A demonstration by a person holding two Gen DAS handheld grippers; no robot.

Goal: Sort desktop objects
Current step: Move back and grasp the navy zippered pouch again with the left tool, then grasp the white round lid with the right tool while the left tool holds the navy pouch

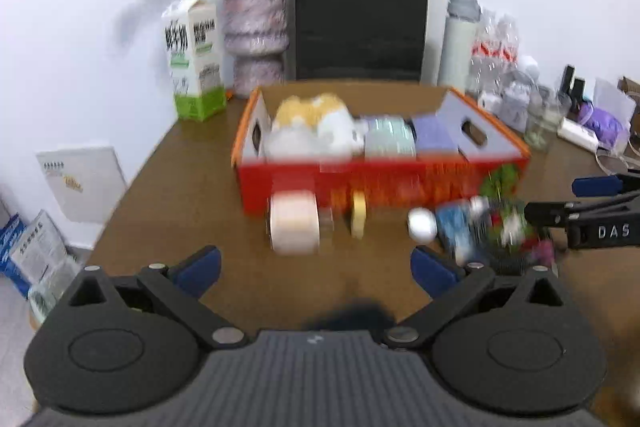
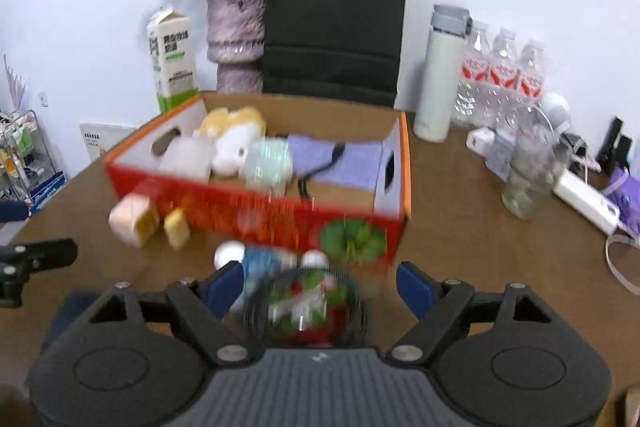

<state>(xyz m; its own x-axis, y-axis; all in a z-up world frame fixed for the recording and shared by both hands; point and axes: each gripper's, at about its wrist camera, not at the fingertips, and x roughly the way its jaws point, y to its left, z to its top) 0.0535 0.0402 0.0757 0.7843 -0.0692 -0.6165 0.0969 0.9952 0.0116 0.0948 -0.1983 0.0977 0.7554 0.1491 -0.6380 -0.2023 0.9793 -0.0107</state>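
The red cardboard box (image 1: 380, 183) sits mid-frame on the brown table (image 1: 168, 187) in both wrist views, its orange-edged flaps up and a yellow-and-white plush toy (image 1: 316, 123), a pale green pack (image 1: 390, 139) and a lilac pack (image 1: 434, 137) lying inside. Along its near wall, in the left wrist view, lie a pale pink roll (image 1: 294, 221), a small yellow roll (image 1: 358, 215), a white ball-like thing (image 1: 422, 223) and a blue packet (image 1: 454, 227), all blurred. The left gripper (image 1: 316, 267) fills the bottom of that view with its blue pads spread wide and nothing between them. The right gripper (image 2: 320, 287) also stands well open; a black mesh basket (image 2: 306, 307) of mixed red and green bits lies between its fingers, but the pads are apart from it and do not press. At the upper part of both frames stand a milk carton (image 1: 194, 59), a vase of dried roses (image 1: 256, 35), a black paper bag (image 1: 362, 11) and a white flask (image 1: 458, 43).
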